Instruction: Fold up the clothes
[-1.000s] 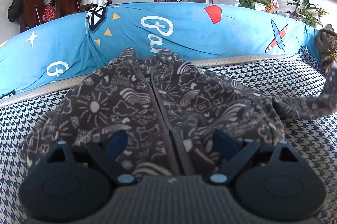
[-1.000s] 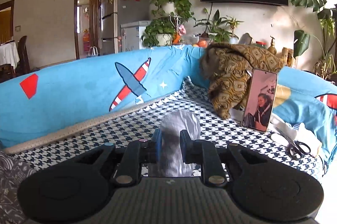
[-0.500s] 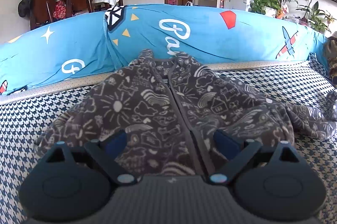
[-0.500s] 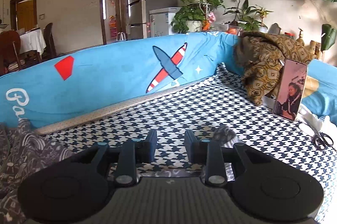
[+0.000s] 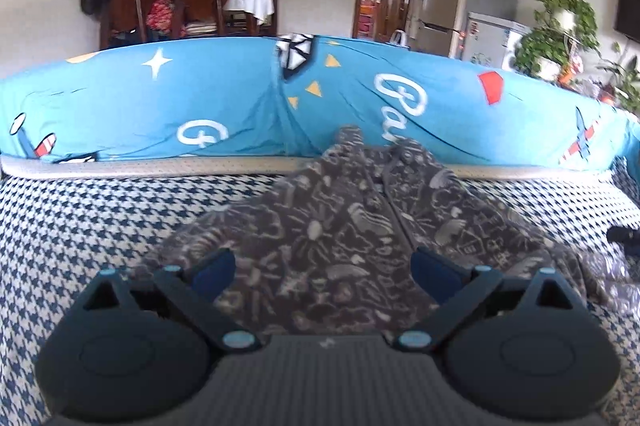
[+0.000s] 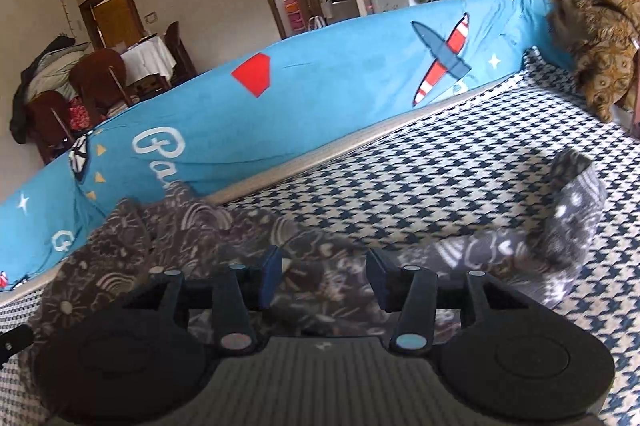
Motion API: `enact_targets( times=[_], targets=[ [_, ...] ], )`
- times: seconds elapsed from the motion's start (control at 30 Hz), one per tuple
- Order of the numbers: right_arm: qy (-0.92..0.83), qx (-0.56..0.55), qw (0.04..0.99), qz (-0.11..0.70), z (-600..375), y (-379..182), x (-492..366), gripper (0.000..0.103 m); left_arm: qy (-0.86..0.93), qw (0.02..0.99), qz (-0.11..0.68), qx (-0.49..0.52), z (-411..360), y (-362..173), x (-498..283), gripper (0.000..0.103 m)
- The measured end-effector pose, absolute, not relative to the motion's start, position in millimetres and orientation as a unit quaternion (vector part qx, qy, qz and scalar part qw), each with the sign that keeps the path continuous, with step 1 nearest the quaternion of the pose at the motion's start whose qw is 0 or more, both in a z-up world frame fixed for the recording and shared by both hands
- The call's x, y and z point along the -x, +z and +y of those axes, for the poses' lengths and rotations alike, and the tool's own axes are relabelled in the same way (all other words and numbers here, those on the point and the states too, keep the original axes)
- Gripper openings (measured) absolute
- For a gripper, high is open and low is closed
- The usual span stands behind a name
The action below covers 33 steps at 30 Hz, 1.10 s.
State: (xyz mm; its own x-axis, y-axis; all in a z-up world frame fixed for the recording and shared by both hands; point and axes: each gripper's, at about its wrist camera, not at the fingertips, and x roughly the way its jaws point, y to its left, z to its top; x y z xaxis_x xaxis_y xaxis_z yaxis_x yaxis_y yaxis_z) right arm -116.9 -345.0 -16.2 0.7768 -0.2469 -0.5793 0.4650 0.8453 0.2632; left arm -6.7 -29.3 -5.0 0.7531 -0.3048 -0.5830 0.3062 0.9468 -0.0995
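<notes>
Grey patterned jacket (image 5: pixel 340 238) flat on houndstooth cover (image 5: pixel 100 218) | blue cushion (image 5: pixel 160 105) behind | left claw (image 5: pixel 322 272), right claw (image 6: pixel 323 276) spread, empty

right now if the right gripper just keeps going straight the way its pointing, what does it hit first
Most likely the grey patterned jacket: the open right gripper has that fabric lying directly between and ahead of its fingers. Beyond it come the houndstooth cover and the blue cushion, though depth is hard to judge.
</notes>
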Motion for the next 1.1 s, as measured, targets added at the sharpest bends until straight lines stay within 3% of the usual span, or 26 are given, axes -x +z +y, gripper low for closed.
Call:
enact_targets(
  times=[0.37, 0.77, 1.1],
  targets=[
    [-0.106, -0.141, 0.940, 0.292, -286, -25, 97, 0.054, -0.057, 0.945, 0.320, 0.044, 37, -12, -39, 0.101],
    [-0.087, -0.097, 0.946, 0.298, -262, -33, 87, 0.054, -0.066, 0.939, 0.332, 0.066, 51, -31, -83, 0.099],
    [-0.085, -0.096, 0.943, 0.307, -259, -39, 79, 0.055, -0.116, 0.911, 0.388, 0.080, 60, -64, -128, 0.074]
  ],
)
